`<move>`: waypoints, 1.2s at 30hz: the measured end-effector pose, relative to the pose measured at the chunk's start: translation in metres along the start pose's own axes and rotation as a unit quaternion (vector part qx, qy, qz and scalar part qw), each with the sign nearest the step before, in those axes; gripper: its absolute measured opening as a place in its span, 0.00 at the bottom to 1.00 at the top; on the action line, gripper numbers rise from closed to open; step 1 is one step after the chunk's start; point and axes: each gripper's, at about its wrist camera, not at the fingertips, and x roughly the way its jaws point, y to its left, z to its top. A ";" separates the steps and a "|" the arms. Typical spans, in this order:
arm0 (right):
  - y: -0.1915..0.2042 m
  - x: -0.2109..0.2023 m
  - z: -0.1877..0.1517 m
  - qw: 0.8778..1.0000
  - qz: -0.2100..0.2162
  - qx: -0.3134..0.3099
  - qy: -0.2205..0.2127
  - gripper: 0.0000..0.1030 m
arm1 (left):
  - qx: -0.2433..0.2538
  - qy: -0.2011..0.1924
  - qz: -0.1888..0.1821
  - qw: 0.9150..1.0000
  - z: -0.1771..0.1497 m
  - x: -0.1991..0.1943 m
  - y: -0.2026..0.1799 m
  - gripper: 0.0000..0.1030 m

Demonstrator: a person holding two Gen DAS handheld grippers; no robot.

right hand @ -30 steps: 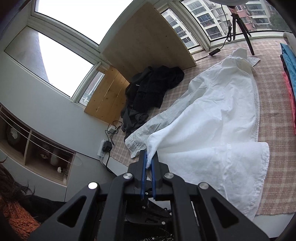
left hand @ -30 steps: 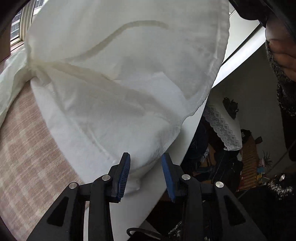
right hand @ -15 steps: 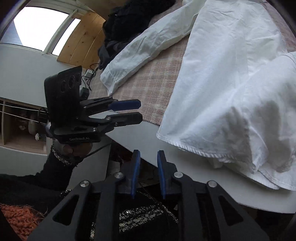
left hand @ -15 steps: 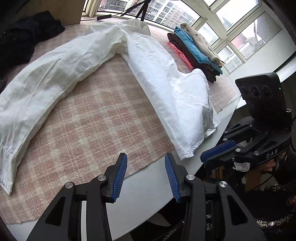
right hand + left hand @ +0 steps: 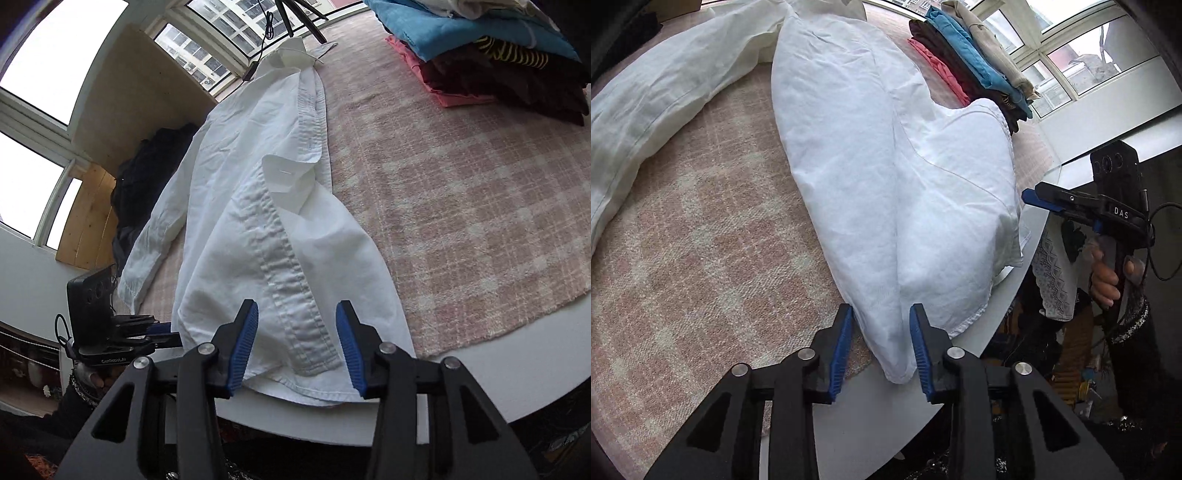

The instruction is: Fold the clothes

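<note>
White shirt (image 5: 886, 177) lies on pink plaid mat (image 5: 683, 258) atop surface. Left gripper (image 5: 881, 349) jaws, just closing, straddle hem, not pressing. Right gripper (image 5: 295, 343), marked "DAS", jaws just opening, apart over placket.

One white shirt (image 5: 886, 166) is lying on one pink checked rug (image 5: 701, 240), which is covering one white table (image 5: 879, 424). One stack of folded clothes (image 5: 967, 62) is sitting at the far side, showing at least five layers: coral, dark maroon, yellow-striped, blue and beige. One dark heap of clothes (image 5: 147, 173) is lying by the window, and one tripod (image 5: 306, 14) is standing behind the shirt collar.

Two grippers are showing, each carrying two blue pads. The left gripper (image 5: 881, 314) has just been closing, the right gripper (image 5: 297, 310) opening; each is straddling one part of the shirt's hem.
</note>
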 end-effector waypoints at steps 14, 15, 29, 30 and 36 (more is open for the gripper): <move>-0.011 -0.052 -0.006 0.996 -0.048 0.036 0.069 0.26 | 0.025 -0.019 -0.013 0.999 -0.005 -0.031 -0.018 0.02; -0.019 -0.048 -0.004 0.993 -0.085 0.030 0.071 0.27 | 0.023 -0.012 -0.004 1.000 -0.006 -0.025 -0.016 0.02; -0.059 -0.008 0.007 0.994 0.011 -0.022 0.105 0.47 | 0.109 -0.022 0.080 0.991 -0.011 -0.018 -0.116 0.27; -0.060 -0.004 0.008 0.993 0.019 -0.033 0.114 0.47 | 0.117 -0.025 0.077 0.990 -0.009 -0.013 -0.130 0.29; -0.067 0.015 0.010 0.974 0.116 -0.063 0.181 0.03 | 0.147 -0.020 0.074 0.986 0.006 0.046 -0.187 0.35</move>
